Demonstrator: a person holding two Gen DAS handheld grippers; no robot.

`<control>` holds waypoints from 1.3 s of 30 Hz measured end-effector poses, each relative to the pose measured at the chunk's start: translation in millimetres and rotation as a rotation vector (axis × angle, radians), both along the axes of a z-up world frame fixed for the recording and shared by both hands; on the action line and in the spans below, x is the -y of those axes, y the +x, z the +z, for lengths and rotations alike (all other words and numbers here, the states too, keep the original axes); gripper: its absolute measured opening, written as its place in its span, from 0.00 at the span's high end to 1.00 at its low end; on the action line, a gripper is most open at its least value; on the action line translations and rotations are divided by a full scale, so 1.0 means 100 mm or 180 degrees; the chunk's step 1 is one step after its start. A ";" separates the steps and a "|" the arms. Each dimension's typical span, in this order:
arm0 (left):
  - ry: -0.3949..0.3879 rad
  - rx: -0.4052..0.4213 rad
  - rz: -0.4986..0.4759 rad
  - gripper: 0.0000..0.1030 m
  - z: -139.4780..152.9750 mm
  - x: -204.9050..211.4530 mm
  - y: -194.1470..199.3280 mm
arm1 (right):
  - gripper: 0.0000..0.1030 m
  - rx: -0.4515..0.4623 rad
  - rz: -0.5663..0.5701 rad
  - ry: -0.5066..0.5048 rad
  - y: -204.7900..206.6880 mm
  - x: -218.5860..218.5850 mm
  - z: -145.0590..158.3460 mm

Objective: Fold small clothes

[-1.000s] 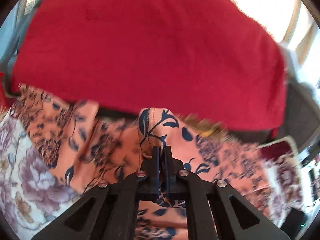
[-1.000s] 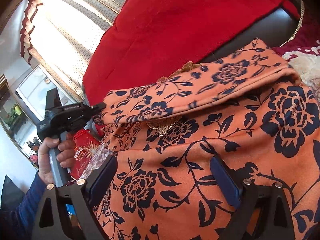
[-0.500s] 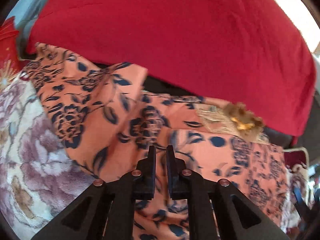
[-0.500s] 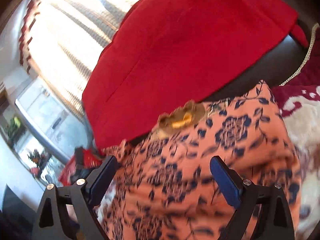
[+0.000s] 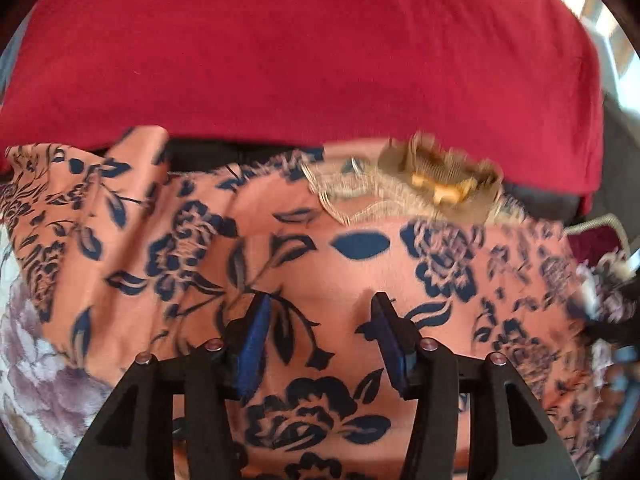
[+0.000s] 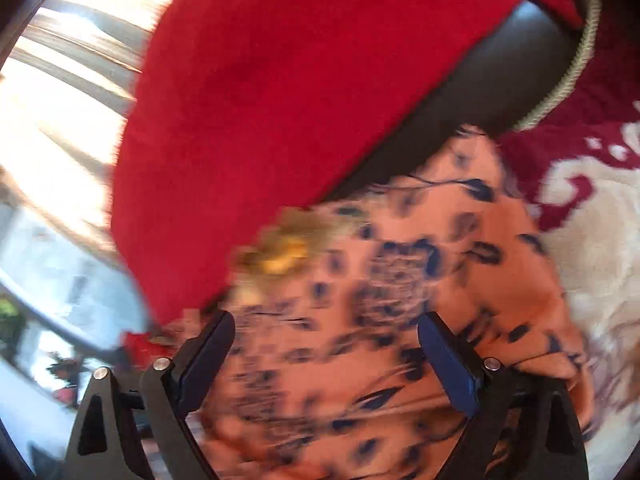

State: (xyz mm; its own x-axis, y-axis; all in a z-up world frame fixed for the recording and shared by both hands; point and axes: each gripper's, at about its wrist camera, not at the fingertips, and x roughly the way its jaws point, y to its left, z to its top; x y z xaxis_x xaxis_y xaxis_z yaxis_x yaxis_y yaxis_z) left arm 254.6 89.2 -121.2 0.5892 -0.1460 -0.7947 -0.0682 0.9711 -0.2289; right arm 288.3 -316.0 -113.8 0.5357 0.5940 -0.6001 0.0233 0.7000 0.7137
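Backdrop: red cloth (image 5: 304, 52) over dark sofa back, twelve o'clock. Orange floral garment (image 5: 320, 264) spread below, gold collar trim (image 5: 436, 184) at one o'clock, left edge at nine. My left gripper (image 5: 318, 336) opening, nothing pinched; right gripper (image 6: 326, 360) released, hovering above garment.

Right wrist view motion-blurred; garment (image 6: 360, 320) pattern smeared, lower edge cut off.

A red cloth (image 5: 304, 52) drapes a dark seat back (image 6: 472, 88) above a floral blanket (image 5: 28, 344).
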 end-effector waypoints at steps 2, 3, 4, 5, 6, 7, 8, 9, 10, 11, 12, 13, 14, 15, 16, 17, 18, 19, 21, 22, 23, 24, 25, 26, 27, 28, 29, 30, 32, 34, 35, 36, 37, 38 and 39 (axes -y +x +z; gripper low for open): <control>-0.0195 0.0171 0.0136 0.49 0.15 -0.23 -0.11 | 0.08 0.0192 -0.0059 -0.0116 -0.12 -0.03 0.17; -0.0311 0.0278 0.0245 0.48 0.24 -0.41 -0.19 | 0.08 0.0340 -0.0031 -0.0193 -0.24 -0.08 0.29; -0.0439 0.0398 0.0401 0.44 0.32 -0.66 -0.29 | 0.08 0.0488 0.0013 -0.0236 -0.36 -0.14 0.40; -0.0526 0.0470 0.0546 0.41 0.36 -0.87 -0.36 | 0.08 0.0699 0.0084 -0.0289 -0.58 -0.24 0.54; -0.0658 0.0548 0.0782 0.37 0.40 -1.19 -0.45 | 0.08 0.0801 0.0156 -0.0308 -0.71 -0.32 0.59; -0.0772 0.0592 0.0953 0.35 0.42 -1.44 -0.52 | 0.08 0.0923 0.0272 -0.0356 -0.87 -0.44 0.64; -0.0893 0.0608 0.1119 0.35 0.43 -1.68 -0.55 | 0.08 0.1018 0.0379 -0.0425 -1.01 -0.56 0.66; -0.1031 0.0600 0.1296 0.35 0.40 -1.93 -0.58 | 0.08 0.1066 0.0467 -0.0471 -1.10 -0.67 0.65; -0.1220 0.0574 0.1518 0.35 0.34 -2.27 -0.62 | 0.08 0.1108 0.0573 -0.0525 -1.19 -0.77 0.63; -0.1352 0.0550 0.1660 0.35 0.30 -2.48 -0.63 | 0.08 0.1145 0.0678 -0.0603 -1.26 -0.88 0.58; -0.1562 0.0524 0.1844 0.35 0.22 -2.77 -0.63 | 0.08 0.1161 0.0773 -0.0712 -1.32 -0.99 0.50; -0.1695 0.0509 0.1913 0.35 0.16 -2.97 -0.64 | 0.08 0.1130 0.0849 -0.0798 -1.35 -1.08 0.43; -0.1777 0.0480 0.1977 0.35 0.12 -3.15 -0.61 | 0.08 0.1060 0.0910 -0.0853 -1.37 -1.17 0.33; -0.1774 0.0474 0.2066 0.35 0.09 -3.31 -0.57 | 0.08 0.0966 0.0930 -0.0869 -1.37 -1.19 0.22; -0.1765 0.0489 0.2102 0.35 0.06 -3.42 -0.52 | 0.08 0.0932 0.0918 -0.0887 -1.37 -1.21 0.17; -0.1788 0.0488 0.2086 0.35 0.04 -3.52 -0.47 | 0.08 0.0976 0.0905 -0.0891 -1.38 -1.19 0.16; -0.1831 0.0469 0.2075 0.35 -0.01 -3.61 -0.40 | 0.08 0.0967 0.0916 -0.0874 -1.36 -1.18 0.16; -0.1879 0.0458 0.2100 0.35 -0.06 -3.70 -0.32 | 0.08 0.0956 0.0918 -0.0848 -1.36 -1.15 0.16; -0.1897 0.0452 0.2183 0.35 -0.20 -3.86 -0.17 | 0.08 0.0982 0.0905 -0.0814 -1.36 -1.14 0.14; -0.1905 0.0410 0.2228 0.35 -0.26 -3.89 -0.12 | 0.07 0.0987 0.0908 -0.0826 -1.37 -1.13 0.14; -0.1926 0.0357 0.2257 0.35 -0.34 -3.94 -0.06 | 0.07 0.0990 0.0910 -0.0836 -1.37 -1.13 0.14; -0.1922 0.0311 0.2280 0.35 -0.41 -3.97 -0.02 | 0.07 0.0995 0.0910 -0.0853 -1.38 -1.13 0.14; -0.1903 0.0270 0.2300 0.35 -0.48 -4.00 0.02 | 0.07 0.0999 0.0910 -0.0863 -1.38 -1.15 0.13; -0.1896 0.0284 0.2274 0.35 -0.52 -4.01 0.04 | 0.07 0.0999 0.0909 -0.0867 -1.35 -1.16 0.14; -0.1861 0.0305 0.2249 0.35 -0.52 -4.00 0.06 | 0.06 0.1002 0.0910 -0.0866 -1.36 -1.15 0.14; -0.1804 0.0305 0.2237 0.36 -0.51 -3.99 0.09 | 0.06 0.1004 0.0911 -0.0864 -1.36 -1.19 0.13; -0.1757 0.0294 0.2226 0.36 -0.51 -3.99 0.11 | 0.06 0.1007 0.0909 -0.0862 -1.36 -1.19 0.13; -0.1667 0.0253 0.2233 0.53 -0.49 -3.99 0.15 | 0.06 0.1010 0.0912 -0.0865 -1.36 -1.19 0.13; -0.1306 -0.0017 0.2224 0.95 -0.48 -4.00 0.29 | 0.06 0.1016 0.0921 -0.0863 -1.36 -1.19 0.13; -0.1093 -0.0037 0.2247 0.96 -0.38 -3.97 0.35 | 0.06 0.1018 0.0926 -0.0851 -1.35 -1.18 0.12; -0.0903 0.0035 0.2230 0.96 -0.25 -3.90 0.36 | 0.06 0.1020 0.0926 -0.0842 -1.35 -1.18 0.12; -0.0700 0.0147 0.2165 0.96 -0.07 -3.78 0.36 | 0.06 0.1022 0.0922 -0.0826 -1.35 -1.17 0.12; -0.0528 0.0240 0.2090 0.96 0.12 -3.64 0.35 | 0.06 0.1024 0.0918 -0.0807 -1.35 -1.17 0.12; -0.0322 0.0384 0.1967 0.96 0.34 -3.46 0.34 | 0.06 0.1026 0.0914 -0.0780 -1.35 -1.16 0.12; -0.0146 0.0575 0.1778 0.96 0.61 -3.21 0.31 | 0.06 0.1029 0.0906 -0.0747 -1.34 -1.14 0.11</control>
